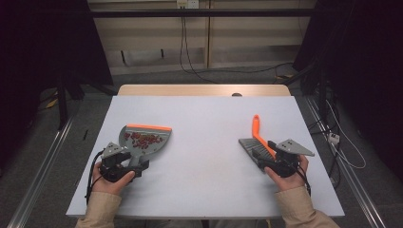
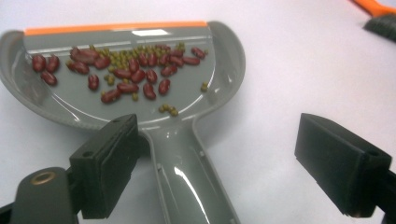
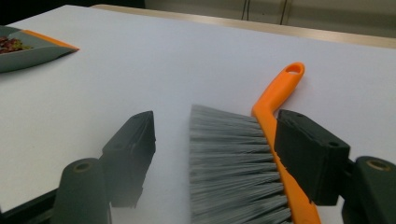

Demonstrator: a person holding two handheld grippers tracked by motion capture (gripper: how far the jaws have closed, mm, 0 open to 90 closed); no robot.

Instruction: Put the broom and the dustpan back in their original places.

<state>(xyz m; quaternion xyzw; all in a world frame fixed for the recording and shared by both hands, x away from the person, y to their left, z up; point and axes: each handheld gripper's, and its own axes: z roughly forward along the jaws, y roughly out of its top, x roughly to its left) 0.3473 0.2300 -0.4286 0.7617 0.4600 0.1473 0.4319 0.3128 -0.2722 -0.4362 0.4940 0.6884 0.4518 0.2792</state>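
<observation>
White table (image 1: 204,142), dustpan (image 1: 145,137) lip pointing away, brush (image 1: 259,142) handle pointing away, both grippers unclenched.

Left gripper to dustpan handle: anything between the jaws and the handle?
Nothing visible. The left gripper has its jaws open on either side of the dustpan handle, with bare table between the right jaw and the handle. The beans lie farther up in the pan.

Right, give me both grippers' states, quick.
Left gripper: open, jaws either side of the dustpan handle.
Right gripper: open, hand brush between the jaws.
</observation>
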